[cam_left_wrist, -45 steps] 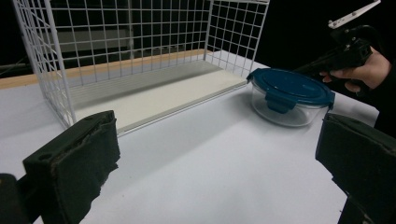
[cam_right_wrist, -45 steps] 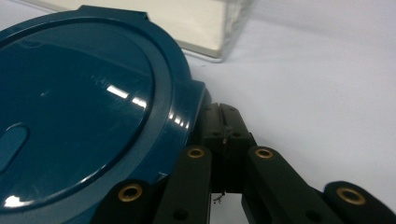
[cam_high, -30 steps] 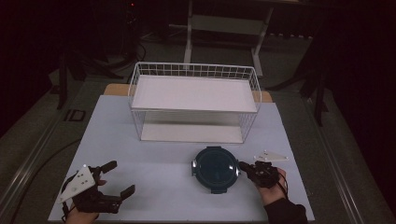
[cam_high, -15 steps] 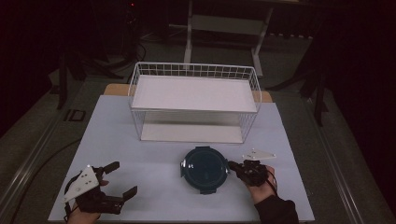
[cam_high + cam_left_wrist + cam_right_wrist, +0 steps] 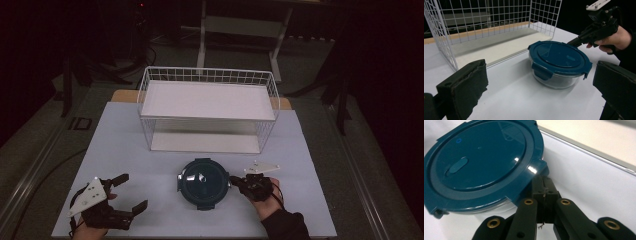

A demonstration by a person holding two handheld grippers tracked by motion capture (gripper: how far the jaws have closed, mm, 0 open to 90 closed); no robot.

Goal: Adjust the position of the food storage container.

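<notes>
A round glass container with a dark blue clip lid [image 5: 204, 182] [image 5: 559, 58] [image 5: 481, 162] stands on the white table near its front middle. My right gripper [image 5: 233, 181] [image 5: 544, 182] is shut, its jaws pressed together, and its tips touch the container's right side at a lid tab. The same gripper [image 5: 572, 42] appears in the left gripper view, held in a hand behind the container. At the front left my left gripper [image 5: 132, 191] [image 5: 540, 85] stands open and holds nothing, its jaws pointing toward the container from a distance.
A white wire basket [image 5: 207, 107] [image 5: 486, 30] with a white shelf on top stands at the back middle of the table [image 5: 125, 145]. Dark floor and stands surround the table.
The right gripper has slid left across the table with the container moving left ahead of it. The left gripper has stayed where it was.
</notes>
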